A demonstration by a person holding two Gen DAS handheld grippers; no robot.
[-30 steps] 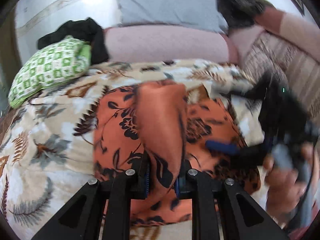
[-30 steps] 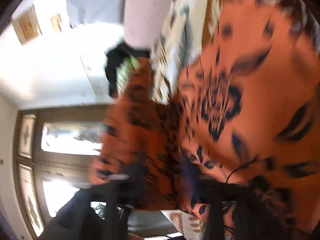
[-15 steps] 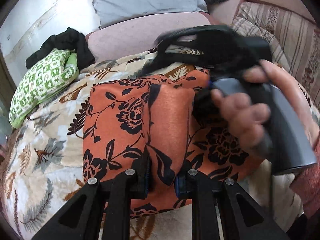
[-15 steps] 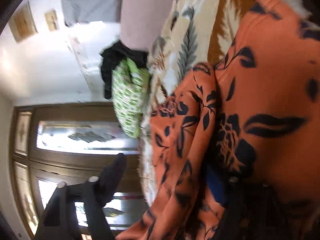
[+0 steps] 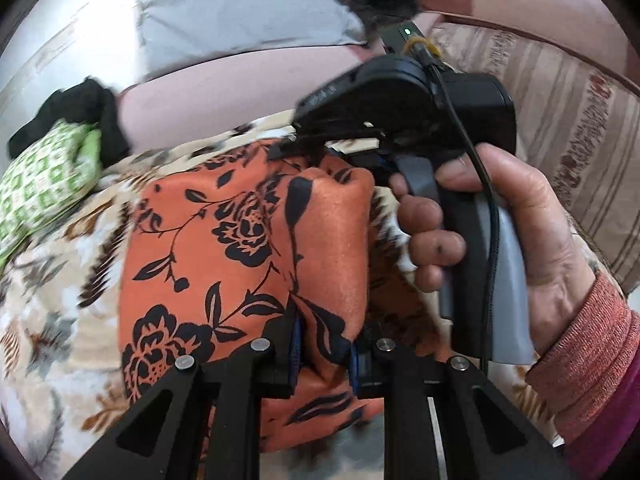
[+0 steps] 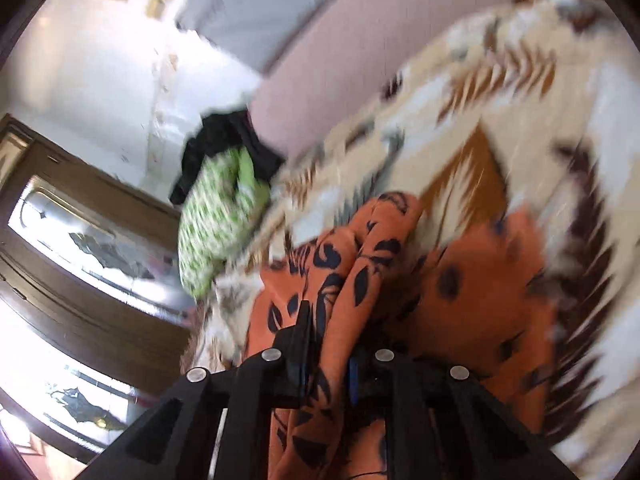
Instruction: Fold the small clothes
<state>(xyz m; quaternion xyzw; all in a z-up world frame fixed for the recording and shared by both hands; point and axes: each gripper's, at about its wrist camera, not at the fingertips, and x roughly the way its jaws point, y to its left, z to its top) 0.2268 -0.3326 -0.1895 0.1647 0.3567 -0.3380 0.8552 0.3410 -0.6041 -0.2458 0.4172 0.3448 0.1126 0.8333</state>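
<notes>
An orange garment with black flowers point(image 5: 240, 248) lies on a leaf-patterned blanket point(image 5: 60, 300). My left gripper point(image 5: 324, 344) is shut on a fold at its near edge. My right gripper point(image 6: 328, 356) is shut on another fold of the same garment point(image 6: 472, 312). In the left wrist view the right gripper's body point(image 5: 404, 96), held in a hand, sits over the garment's far right corner; its fingertips are hidden behind the cloth there.
A green-and-white pillow point(image 5: 44, 184) with a black cloth point(image 5: 80, 108) on it lies at the far left. A pink bolster point(image 5: 224, 88) and a grey pillow point(image 5: 240, 12) line the back. A striped cushion point(image 5: 560, 120) is on the right. A wooden door point(image 6: 60, 260) stands beyond.
The right gripper has swung across the garment toward its far right corner and tilted, carrying its fold. The left gripper still holds the near fold, and the garment looks narrower.
</notes>
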